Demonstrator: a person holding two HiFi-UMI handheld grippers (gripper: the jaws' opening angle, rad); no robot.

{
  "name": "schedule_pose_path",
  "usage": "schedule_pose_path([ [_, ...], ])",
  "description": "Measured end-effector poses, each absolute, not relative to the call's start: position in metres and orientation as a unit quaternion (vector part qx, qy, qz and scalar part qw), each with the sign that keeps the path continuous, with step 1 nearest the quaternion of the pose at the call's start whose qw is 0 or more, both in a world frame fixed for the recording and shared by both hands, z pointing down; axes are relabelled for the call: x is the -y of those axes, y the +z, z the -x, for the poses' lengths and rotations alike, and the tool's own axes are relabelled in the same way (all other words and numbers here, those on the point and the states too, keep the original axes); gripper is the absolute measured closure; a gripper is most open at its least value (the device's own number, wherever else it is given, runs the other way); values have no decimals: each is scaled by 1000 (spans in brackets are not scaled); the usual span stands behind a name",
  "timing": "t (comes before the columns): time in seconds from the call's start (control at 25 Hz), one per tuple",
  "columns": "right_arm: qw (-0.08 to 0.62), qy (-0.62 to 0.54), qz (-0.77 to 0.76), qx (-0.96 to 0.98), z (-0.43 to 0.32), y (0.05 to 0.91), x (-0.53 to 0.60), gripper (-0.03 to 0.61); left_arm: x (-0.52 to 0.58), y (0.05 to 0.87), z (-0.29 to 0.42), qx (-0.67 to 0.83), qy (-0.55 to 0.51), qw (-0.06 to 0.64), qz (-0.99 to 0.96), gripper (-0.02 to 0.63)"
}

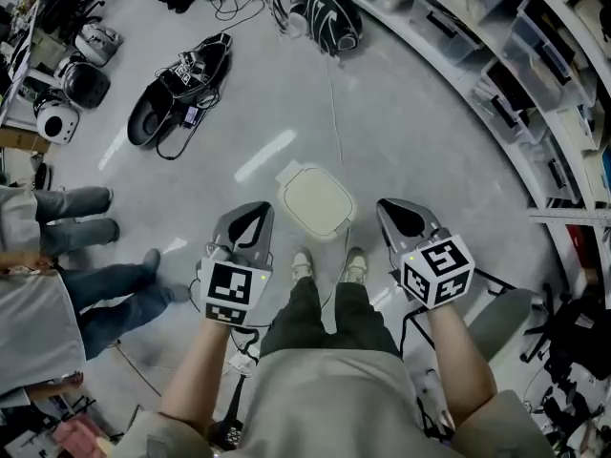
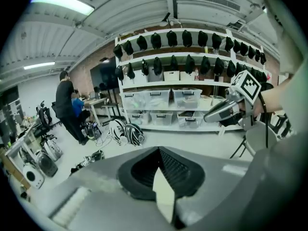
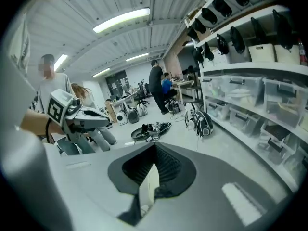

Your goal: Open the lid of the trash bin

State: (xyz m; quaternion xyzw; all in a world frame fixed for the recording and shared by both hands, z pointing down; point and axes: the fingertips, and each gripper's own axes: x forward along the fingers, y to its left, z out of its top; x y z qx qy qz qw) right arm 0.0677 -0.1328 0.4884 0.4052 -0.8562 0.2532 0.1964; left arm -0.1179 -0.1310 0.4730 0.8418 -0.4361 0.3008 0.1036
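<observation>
A small trash bin with a cream lid [image 1: 315, 201] stands on the grey floor just ahead of my shoes, and the lid lies flat and closed. My left gripper [image 1: 256, 214] hangs to the left of the bin and my right gripper [image 1: 393, 210] to its right, both held above the floor and apart from the bin. In the left gripper view the left gripper [image 2: 159, 152] has its jaws closed together with nothing between them. The right gripper [image 3: 153, 147] looks the same in its own view. Neither gripper view shows the bin.
People's legs [image 1: 86, 227] stand close at the left. An open black case with cables [image 1: 179, 89] and a striped bag [image 1: 327, 17] lie on the floor farther ahead. Shelving with clear bins [image 1: 496, 55] curves along the right. A grey chair [image 1: 504, 318] is at my right.
</observation>
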Motion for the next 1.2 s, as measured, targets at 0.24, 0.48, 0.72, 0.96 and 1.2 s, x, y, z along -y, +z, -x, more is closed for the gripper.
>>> schedule_pose_path([
  [0.24, 229, 304, -375, 845, -59, 589, 126, 575, 128, 560, 121, 434, 331, 155, -824, 611],
  [0.48, 283, 326, -364, 825, -60, 696, 117, 575, 114, 642, 121, 422, 350, 207, -810, 611],
  [0.72, 326, 352, -335, 811, -53, 794, 99, 575, 106, 719, 123, 407, 369, 236, -802, 611],
  [0.96, 361, 392, -311, 787, -44, 881, 73, 575, 89, 791, 125, 391, 386, 265, -793, 611],
  [1.2, 415, 399, -287, 765, -43, 947, 48, 575, 67, 841, 134, 380, 402, 293, -780, 611],
])
